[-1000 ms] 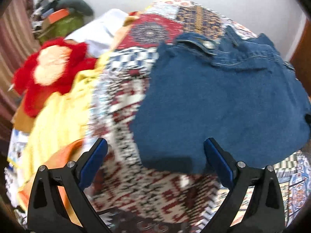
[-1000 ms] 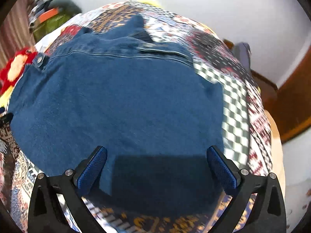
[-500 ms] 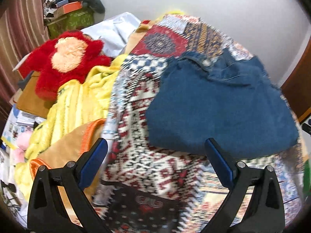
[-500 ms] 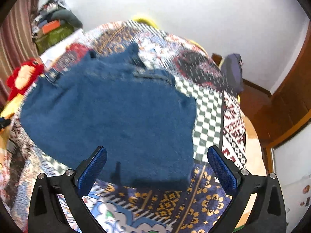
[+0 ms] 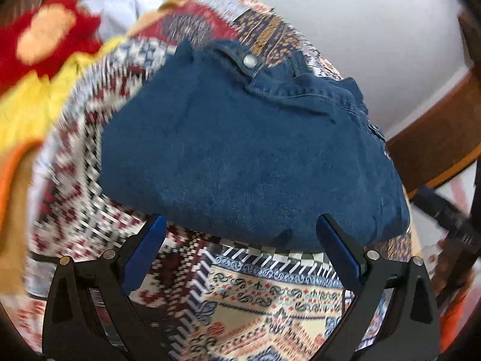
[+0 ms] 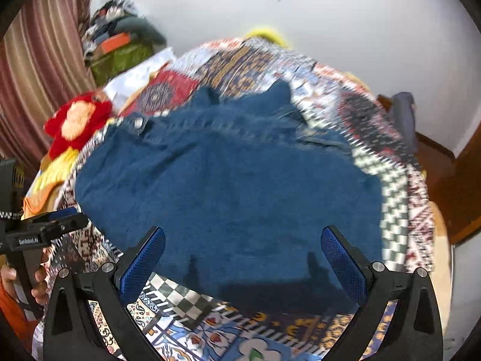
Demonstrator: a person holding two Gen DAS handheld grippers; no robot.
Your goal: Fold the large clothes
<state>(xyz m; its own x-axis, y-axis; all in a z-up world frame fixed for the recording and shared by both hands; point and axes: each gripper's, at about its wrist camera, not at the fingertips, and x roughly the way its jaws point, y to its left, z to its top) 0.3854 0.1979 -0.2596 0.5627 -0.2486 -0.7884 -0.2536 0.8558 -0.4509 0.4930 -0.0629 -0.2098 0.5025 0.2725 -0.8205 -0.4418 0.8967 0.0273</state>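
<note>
Folded jeans (image 5: 240, 156) lie mid-bed (image 5: 264, 297) on the patterned cover. My left hand-held gripper (image 5: 240, 249) and right hand-held gripper (image 6: 243, 255) hover spread and empty at their near edge.

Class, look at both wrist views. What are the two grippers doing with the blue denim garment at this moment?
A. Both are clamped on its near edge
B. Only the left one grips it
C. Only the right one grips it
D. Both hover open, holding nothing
D: the left gripper and right gripper both show jaws spread wide with nothing between them, while the denim garment lies folded on the patterned bedspread.
</note>
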